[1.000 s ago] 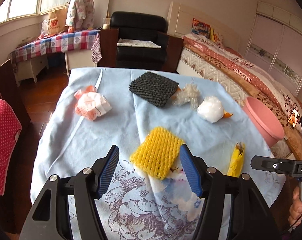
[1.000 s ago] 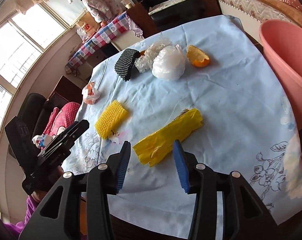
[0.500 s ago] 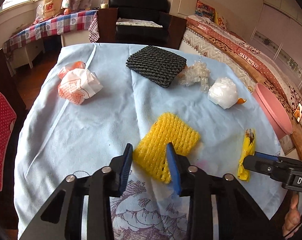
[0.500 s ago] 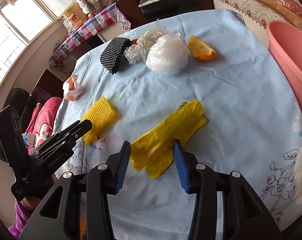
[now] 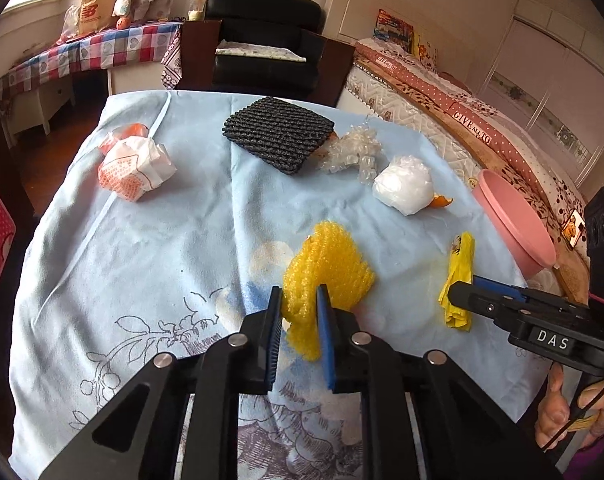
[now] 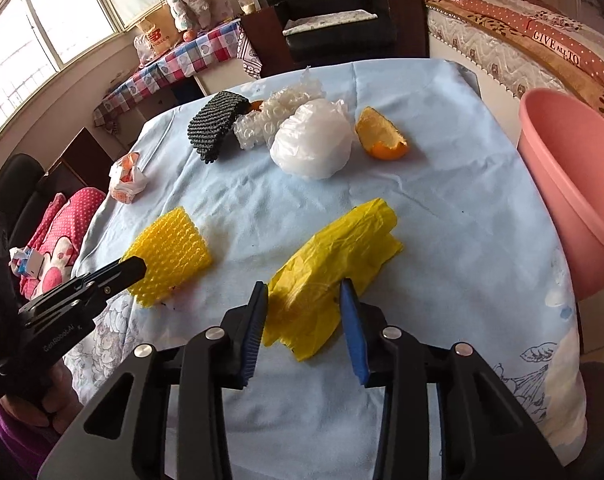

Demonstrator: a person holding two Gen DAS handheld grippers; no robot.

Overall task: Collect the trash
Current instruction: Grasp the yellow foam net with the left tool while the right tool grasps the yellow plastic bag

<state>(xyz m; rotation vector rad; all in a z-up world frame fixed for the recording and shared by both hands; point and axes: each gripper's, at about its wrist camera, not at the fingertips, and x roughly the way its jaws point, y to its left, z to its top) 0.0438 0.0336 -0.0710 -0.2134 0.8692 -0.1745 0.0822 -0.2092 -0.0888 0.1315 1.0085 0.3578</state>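
Observation:
A yellow foam net point(image 5: 330, 256) lies near the front of the table's blue cloth point(image 5: 141, 264). My left gripper point(image 5: 299, 292) is closing on its near edge, and the blue pads pinch and buckle the foam. To its right lies a yellow plastic bag point(image 6: 342, 240). My right gripper point(image 6: 303, 287) is closing over the bag's near end, with both pads touching the bunched plastic. In the left wrist view the right gripper point(image 5: 458, 288) reaches in from the right onto the bag point(image 5: 460, 256). In the right wrist view the left gripper point(image 6: 137, 266) sits on the foam net point(image 6: 169, 252).
Farther back lie a black foam net point(image 5: 277, 136), clear bubble wrap point(image 5: 354, 152), a white plastic bag point(image 5: 404, 190), an orange peel point(image 6: 382, 140) and a crumpled orange-and-white wrapper point(image 5: 135, 168). A pink basin point(image 6: 574, 184) stands off the table's right edge. A hand shows at lower right.
The left jaws went from wide open around the foam net to pinching its edge, buckling it upward. The right jaws narrowed onto the yellow bag, which bunched between them.

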